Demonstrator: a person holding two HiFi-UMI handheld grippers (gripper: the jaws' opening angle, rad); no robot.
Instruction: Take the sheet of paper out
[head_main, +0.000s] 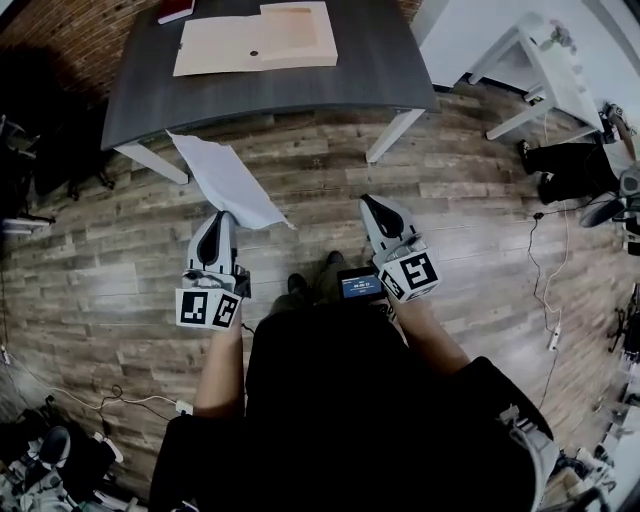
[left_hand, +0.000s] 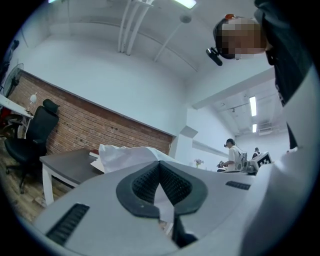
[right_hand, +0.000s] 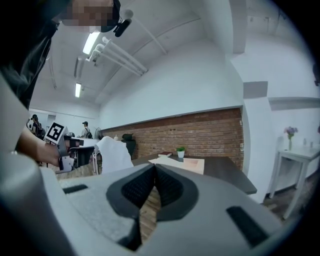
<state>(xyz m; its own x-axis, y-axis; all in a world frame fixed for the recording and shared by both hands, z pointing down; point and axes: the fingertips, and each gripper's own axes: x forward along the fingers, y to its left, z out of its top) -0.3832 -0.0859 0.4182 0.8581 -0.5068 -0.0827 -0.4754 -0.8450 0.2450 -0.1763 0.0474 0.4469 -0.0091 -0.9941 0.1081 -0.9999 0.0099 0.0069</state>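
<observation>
Jaws of my left gripper (left_hand: 160, 166) are pinching the near end of the sheet of paper (head_main: 228, 178). I am holding it level above the wood floor (head_main: 320, 170), its far end reaching toward the desk (head_main: 380, 60) where the tan folder (head_main: 250, 45) is lying. My right gripper (head_main: 370, 205) is pointing level alongside, pressed together on nothing. Only its own view is showing a small plant (right_hand: 180, 150) on the desk.

Both forearms reach fwd, stopping short of the table (head_main: 250, 95). The left tool (head_main: 222, 218) is level, jaws pinched on the paper sheet (head_main: 228, 178). The right tool (head_main: 370, 203) has jaws together, apparently w/ nothing between.
</observation>
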